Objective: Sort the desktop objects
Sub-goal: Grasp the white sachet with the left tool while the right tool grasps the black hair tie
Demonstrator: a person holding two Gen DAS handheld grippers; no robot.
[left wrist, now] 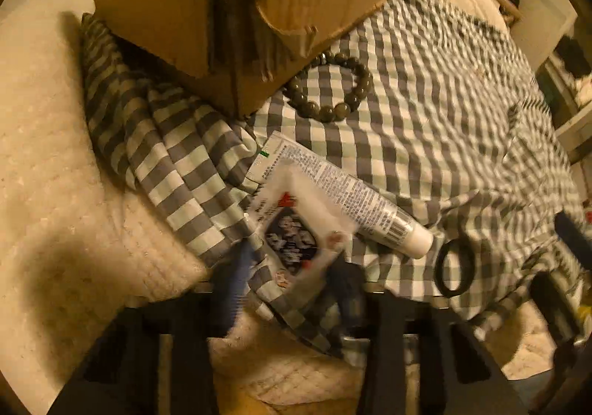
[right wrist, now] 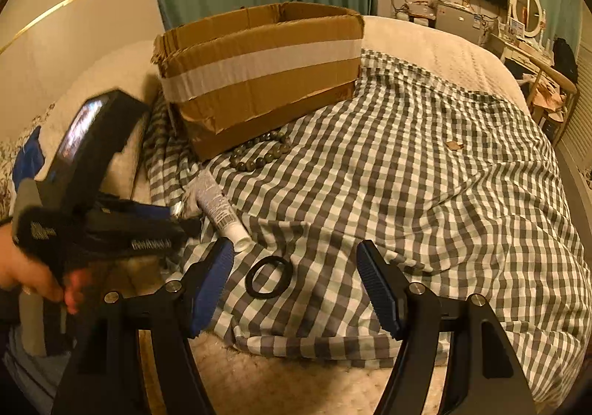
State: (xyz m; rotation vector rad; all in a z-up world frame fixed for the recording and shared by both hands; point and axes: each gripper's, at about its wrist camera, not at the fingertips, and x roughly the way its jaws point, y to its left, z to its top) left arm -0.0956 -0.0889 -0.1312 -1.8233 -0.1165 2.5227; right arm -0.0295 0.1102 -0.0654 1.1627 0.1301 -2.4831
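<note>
The left gripper (left wrist: 292, 267), clenched on a small packet (left wrist: 296, 230) just beside the tube (left wrist: 347, 200), should lift it clear toward the cardboard box (left wrist: 222, 45), while the right gripper (right wrist: 296, 278) waits released above the black ring (right wrist: 267, 276).

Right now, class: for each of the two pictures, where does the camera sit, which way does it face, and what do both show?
Left wrist: on the left gripper, looking down at a packet between its blurred fingers, the tube behind.
Right wrist: on the right gripper, fingers open, facing the box; a hand holds the left gripper.
Shared: box, beads, tube, black ring, checked cloth.
</note>
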